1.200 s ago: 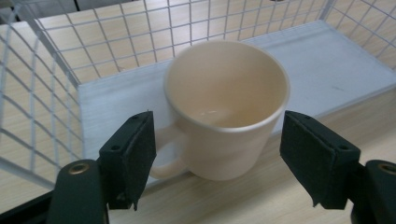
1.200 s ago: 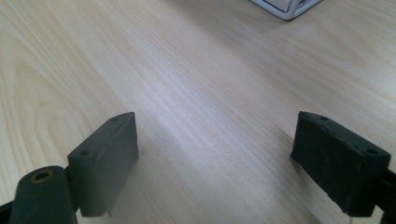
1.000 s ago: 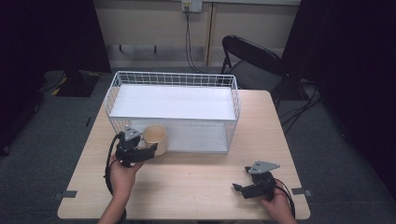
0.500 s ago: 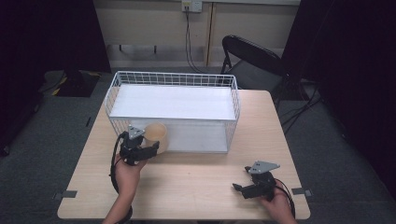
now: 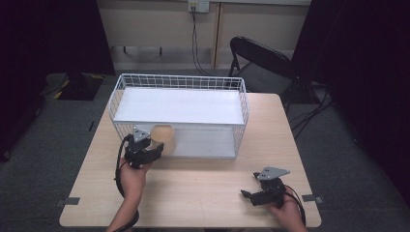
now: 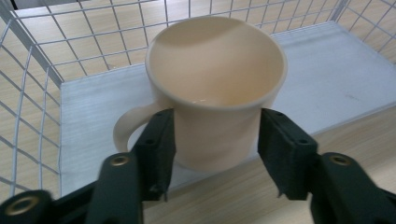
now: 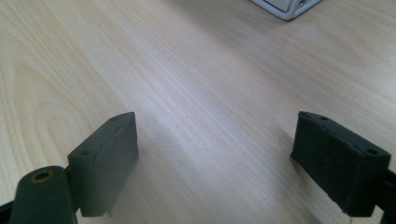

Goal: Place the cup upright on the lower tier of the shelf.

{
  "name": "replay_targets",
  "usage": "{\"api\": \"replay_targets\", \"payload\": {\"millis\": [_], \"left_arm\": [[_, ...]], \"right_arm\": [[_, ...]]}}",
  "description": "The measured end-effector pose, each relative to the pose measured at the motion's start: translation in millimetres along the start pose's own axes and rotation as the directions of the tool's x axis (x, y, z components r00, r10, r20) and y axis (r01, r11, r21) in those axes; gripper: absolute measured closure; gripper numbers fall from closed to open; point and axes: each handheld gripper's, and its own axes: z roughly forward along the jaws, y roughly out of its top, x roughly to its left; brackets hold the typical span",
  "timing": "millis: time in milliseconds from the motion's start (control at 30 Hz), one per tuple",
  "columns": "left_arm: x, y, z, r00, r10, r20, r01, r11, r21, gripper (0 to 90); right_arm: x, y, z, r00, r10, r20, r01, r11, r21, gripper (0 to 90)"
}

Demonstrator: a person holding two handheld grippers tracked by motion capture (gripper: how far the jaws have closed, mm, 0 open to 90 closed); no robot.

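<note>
A cream mug [image 6: 217, 93] with its handle to the left stands upright on the front edge of the white floor of a wire basket [image 6: 28, 93]. My left gripper [image 6: 215, 140] is shut on the mug, one black jaw pressed to each side of its body. From the high view the mug [image 5: 163, 134] is at the basket's [image 5: 181, 76] front left corner, with the left gripper [image 5: 157, 147] just in front of it. My right gripper [image 5: 249, 193] rests low over the table's front right part. It is open [image 7: 215, 140] over bare wood.
The light wooden table [image 5: 203, 183] carries the basket across its far half. A black folding chair [image 5: 256, 55] stands behind the table's far right corner. A white corner of the basket base [image 7: 285, 7] lies far ahead of the right gripper.
My left gripper has pushed forward and carried the mug from in front of the basket onto the basket's white floor. The right gripper has stayed put.
</note>
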Motion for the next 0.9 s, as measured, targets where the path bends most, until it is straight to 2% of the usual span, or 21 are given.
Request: {"api": "replay_targets", "payload": {"millis": [333,500,533,567,667,700,767,800,833,900], "left_arm": [[-0.8,0.4,4.9,0.9997,0.015,-0.018,-0.015,0.9999,0.001,61.8],[0.3,0.2,4.5,0.9993,0.026,-0.026,-0.026,0.9997,0.001,65.1],[0.9,0.1,4.4,0.9994,0.025,-0.025,-0.025,0.9997,0.002,63.5],[1.9,-0.8,4.2,0.9998,0.007,-0.018,-0.007,1.0,0.003,55.8],[2.3,-2.2,3.3,0.9999,-0.004,-0.012,0.004,1.0,-0.001,49.1],[3.5,-2.6,2.6,1.0,0.002,-0.01,-0.001,0.9999,0.012,45.3],[4.4,-4.0,2.5,0.9997,-0.021,0.012,0.021,0.9993,0.03,34.5],[4.2,-5.1,1.6,0.9999,-0.003,0.012,0.003,0.9995,0.031,29.8],[4.2,-5.1,1.6,0.9999,-0.003,0.012,0.003,0.9995,0.031,26.4],[3.0,-6.9,-1.0,0.9995,0.014,0.029,-0.014,0.9994,0.03,23.2]], "right_arm": [[0.0,0.0,0.0,1.0,0.001,0.0,-0.001,1.0,0.0,13.6],[0.0,0.0,0.0,1.0,0.0,0.0,0.0,1.0,0.0,13.6],[0.0,0.0,0.0,1.0,0.0,0.0,0.0,1.0,0.0,13.6],[0.1,0.0,0.0,1.0,0.001,0.0,-0.001,1.0,0.0,13.6],[0.0,0.0,0.0,1.0,0.0,0.0,0.0,1.0,0.0,13.6],[0.0,0.0,0.0,1.0,0.001,0.0,-0.001,1.0,0.0,13.6],[0.0,0.0,0.0,1.0,0.0,0.0,0.0,1.0,0.0,13.6],[-0.1,0.0,0.0,1.0,0.0,0.0,0.0,1.0,0.0,13.6],[-0.1,0.0,0.0,1.0,0.0,0.0,0.0,1.0,0.0,13.6],[0.0,0.0,0.0,1.0,0.001,0.0,-0.001,1.0,0.0,13.6]]}}
